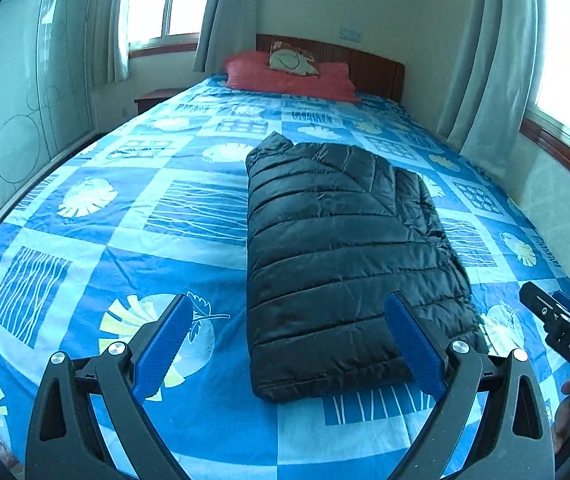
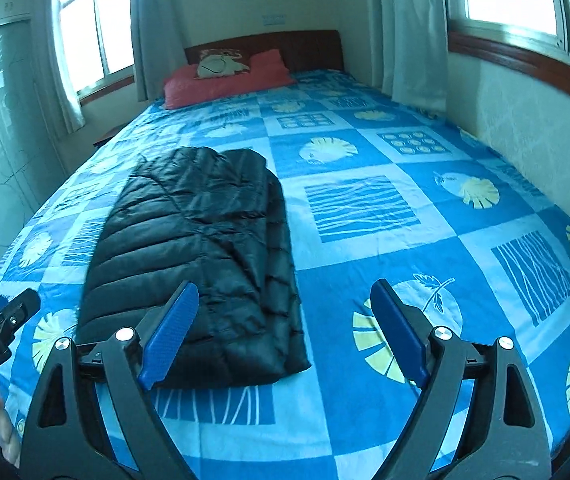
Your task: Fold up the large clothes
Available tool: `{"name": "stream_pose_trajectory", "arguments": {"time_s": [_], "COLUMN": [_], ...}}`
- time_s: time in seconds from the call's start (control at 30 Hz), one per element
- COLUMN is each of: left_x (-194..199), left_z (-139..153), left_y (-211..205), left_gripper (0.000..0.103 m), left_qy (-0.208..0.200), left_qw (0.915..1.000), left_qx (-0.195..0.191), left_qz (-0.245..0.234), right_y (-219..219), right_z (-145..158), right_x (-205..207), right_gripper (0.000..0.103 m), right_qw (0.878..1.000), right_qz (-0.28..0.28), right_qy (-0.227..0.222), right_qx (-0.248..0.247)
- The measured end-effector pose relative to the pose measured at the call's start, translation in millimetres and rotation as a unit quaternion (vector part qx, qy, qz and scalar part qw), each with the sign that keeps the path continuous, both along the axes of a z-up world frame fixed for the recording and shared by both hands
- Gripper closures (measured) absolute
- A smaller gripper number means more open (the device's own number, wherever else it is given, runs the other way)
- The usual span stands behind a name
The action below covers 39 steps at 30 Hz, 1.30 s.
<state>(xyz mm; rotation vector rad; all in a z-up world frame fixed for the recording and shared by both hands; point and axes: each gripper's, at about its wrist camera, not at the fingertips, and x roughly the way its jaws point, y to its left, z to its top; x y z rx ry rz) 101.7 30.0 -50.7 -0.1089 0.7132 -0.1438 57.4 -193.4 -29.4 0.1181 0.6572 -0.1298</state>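
I'm holding both claws, left claw [image 1: 287, 344] and right claw [image 2: 285, 332], wide apart and empty near the puffy, slippery jacket [image 1: 341, 248]; I'd be pinching its near hem.

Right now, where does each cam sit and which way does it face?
Left wrist: on the left gripper, jaws open, facing up the bed at the folded black jacket; right gripper at right edge.
Right wrist: on the right gripper, jaws open, same heading, jacket left of centre; left gripper at left edge.
Shared: jacket, bed, red pillow.
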Motion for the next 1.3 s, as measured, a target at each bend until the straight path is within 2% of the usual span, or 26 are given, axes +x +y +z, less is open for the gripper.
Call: {"name": "stream_pose_trajectory", "arguments": {"time_s": [0.3,1.3], "left_x": [-17.9,-23.4], "left_z": [15.1,14.0], "left_y": [-5.1,-6.6], "left_gripper": [0.008,0.008], "left_qy": [-0.013,-0.018], "left_qw": [0.9999,0.9996], "left_qx": [0.005,0.02], "left_qz": [-0.008,0.009], "right_y": [20.3,34.7], "right_z": [7.9,4.4], "right_x": [-13.3,-15.2], "right_gripper": [0.015,0.015], "right_qw": [0.999,0.999], "right_qz": [0.015,0.026], "right_qy": [-0.008,-0.009], "right_qx": [-0.028,-0.029]}}
